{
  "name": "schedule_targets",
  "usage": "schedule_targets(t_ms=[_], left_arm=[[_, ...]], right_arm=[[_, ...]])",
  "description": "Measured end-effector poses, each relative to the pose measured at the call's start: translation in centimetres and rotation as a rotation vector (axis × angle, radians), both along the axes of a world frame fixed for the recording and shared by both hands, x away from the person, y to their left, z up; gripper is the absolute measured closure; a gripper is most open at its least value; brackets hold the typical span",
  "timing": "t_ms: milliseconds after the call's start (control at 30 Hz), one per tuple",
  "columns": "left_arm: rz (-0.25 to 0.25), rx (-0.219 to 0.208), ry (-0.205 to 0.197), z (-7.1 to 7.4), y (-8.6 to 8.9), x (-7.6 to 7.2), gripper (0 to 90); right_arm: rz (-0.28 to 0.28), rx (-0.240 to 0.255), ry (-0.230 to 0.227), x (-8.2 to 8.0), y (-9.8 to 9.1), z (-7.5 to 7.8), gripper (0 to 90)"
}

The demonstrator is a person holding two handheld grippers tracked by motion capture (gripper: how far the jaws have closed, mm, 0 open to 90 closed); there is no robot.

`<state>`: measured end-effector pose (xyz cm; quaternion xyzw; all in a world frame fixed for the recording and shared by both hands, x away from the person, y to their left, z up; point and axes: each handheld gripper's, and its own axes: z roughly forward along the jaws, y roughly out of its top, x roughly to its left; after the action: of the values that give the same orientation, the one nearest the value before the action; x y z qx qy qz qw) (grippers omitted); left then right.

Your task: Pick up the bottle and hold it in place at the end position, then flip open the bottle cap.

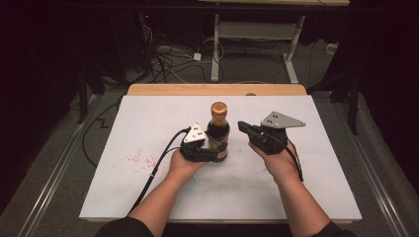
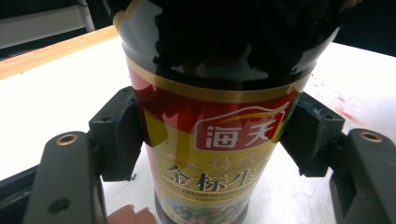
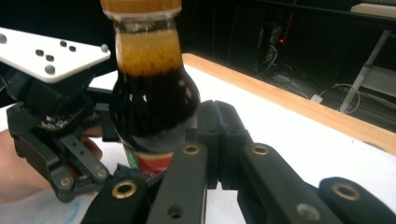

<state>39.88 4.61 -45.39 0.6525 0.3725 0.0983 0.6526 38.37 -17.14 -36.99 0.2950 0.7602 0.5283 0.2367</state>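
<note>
A dark sauce bottle (image 1: 218, 129) with an orange-brown cap and a red and yellow label stands upright mid-table. My left gripper (image 1: 217, 150) is shut on its lower body; in the left gripper view both pads (image 2: 117, 135) press the sides of the bottle's label (image 2: 224, 154), with the left gripper (image 2: 212, 142) around it. My right gripper (image 1: 243, 127) is just right of the bottle, level with its shoulder and apart from it. In the right gripper view the right gripper (image 3: 217, 140) has its pads pressed together with nothing between them, in front of the bottle (image 3: 149, 93).
The white board (image 1: 306, 173) covers a wooden table whose far edge (image 1: 217, 89) shows. Red speckles (image 1: 138, 159) mark the board at the left. Cables (image 1: 168, 59) and a desk frame (image 1: 257, 34) lie on the floor beyond.
</note>
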Motion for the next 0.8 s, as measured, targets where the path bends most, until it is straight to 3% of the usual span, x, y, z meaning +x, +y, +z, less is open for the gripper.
schedule_targets(t_ms=[67,100,133,633,667,800], left_arm=[[0.003,-0.003,0.002,0.0,0.0,0.0,28.1],[0.021,-0.118,0.019,0.2,-0.8,-0.2,28.1],[0.053,-0.171,0.035,0.3,-1.2,-0.2,28.1],[0.053,-0.173,0.034,0.3,-1.2,-0.2,28.2],[0.005,-0.008,0.002,0.0,-0.1,0.0,28.2],[0.003,0.006,-0.003,0.0,-0.1,-0.1,28.2]], right_arm=[[0.004,0.0,0.0,0.0,0.1,0.2,90.0],[0.006,-0.001,-0.002,0.0,0.2,0.3,90.0],[0.009,-0.003,-0.012,0.0,0.4,0.7,90.0],[0.03,-0.009,-0.048,-0.2,1.1,2.8,90.0],[0.03,-0.009,-0.048,-0.2,1.1,2.8,90.0],[0.041,-0.023,-0.06,-0.3,1.4,3.4,90.0]])
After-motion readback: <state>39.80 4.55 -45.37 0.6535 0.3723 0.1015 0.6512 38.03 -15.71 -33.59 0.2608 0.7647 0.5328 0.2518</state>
